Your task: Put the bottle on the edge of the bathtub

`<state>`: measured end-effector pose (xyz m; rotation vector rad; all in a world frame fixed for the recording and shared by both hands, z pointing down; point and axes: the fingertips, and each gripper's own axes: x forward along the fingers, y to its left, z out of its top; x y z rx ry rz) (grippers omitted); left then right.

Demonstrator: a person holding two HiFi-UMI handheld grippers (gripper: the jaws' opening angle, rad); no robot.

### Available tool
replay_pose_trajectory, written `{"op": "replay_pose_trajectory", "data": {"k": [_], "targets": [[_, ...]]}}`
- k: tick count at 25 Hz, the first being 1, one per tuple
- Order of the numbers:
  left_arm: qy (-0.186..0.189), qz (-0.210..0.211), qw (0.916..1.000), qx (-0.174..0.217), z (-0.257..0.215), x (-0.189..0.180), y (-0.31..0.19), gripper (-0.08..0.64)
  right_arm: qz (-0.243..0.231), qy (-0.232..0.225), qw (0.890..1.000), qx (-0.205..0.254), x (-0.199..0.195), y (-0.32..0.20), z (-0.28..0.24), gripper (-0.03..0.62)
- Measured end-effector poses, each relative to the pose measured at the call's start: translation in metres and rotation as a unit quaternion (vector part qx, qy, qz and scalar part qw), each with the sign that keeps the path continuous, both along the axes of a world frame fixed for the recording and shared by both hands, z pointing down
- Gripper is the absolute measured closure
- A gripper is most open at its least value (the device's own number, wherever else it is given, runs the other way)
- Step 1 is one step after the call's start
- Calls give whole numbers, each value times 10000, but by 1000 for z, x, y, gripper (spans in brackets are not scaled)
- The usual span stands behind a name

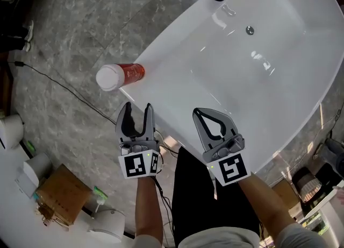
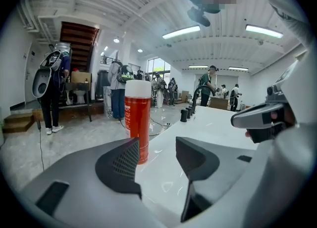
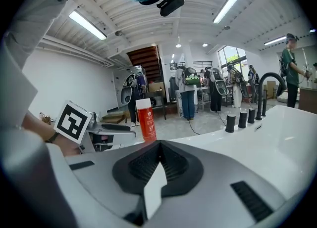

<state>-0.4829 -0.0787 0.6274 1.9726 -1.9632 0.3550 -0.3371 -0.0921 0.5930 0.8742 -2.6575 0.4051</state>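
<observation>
Head view: red bottle [image 1: 119,75], white cap, stands upright on bathtub [image 1: 177,48] rim, left of frame centre. Left gripper [image 1: 137,108] sits just below it, fingers released, nothing between them. Right gripper [image 1: 204,113] has fingers clenched, empty. Placement looks done; next move likely calls for backing both grippers clear without nudging bottle.

Left gripper [image 1: 137,108] and right gripper [image 1: 207,113]: grey moulded bodies with curved grey jaws. The inner pads [image 2: 124,165] are dark with a mesh texture. Each unit carries a white marker cube [image 1: 141,164] printed with black squares. A thin dark cable [image 1: 163,190] runs beside the left forearm. Clothing: pale short sleeves [image 1: 301,236] and a black lower garment [image 1: 209,204].
</observation>
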Motion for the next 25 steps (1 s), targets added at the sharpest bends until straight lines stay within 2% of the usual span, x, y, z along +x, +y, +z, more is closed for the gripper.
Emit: {"op": "replay_pose_trajectory", "data": {"k": [7,12,16,22,25], "targets": [[-323,-189,9993,-21,-18,20,13,425,-173,19,9998,49,16,11,-19,586],[-452,-431,9978,235,-37,35,24,534,-164,-93,9997,134,30,17,-31,586],[-151,-588,9976,344,-53,50,33,549,-285,-5,9995,165,42,30,-42,586],[-141,-502,9982,287,-70,92,43,551,-270,86,9991,302,67,39,-58,586],[-109,-461,9985,283,-84,109,57,551,-357,272,9982,399,79,49,-65,586]]}}
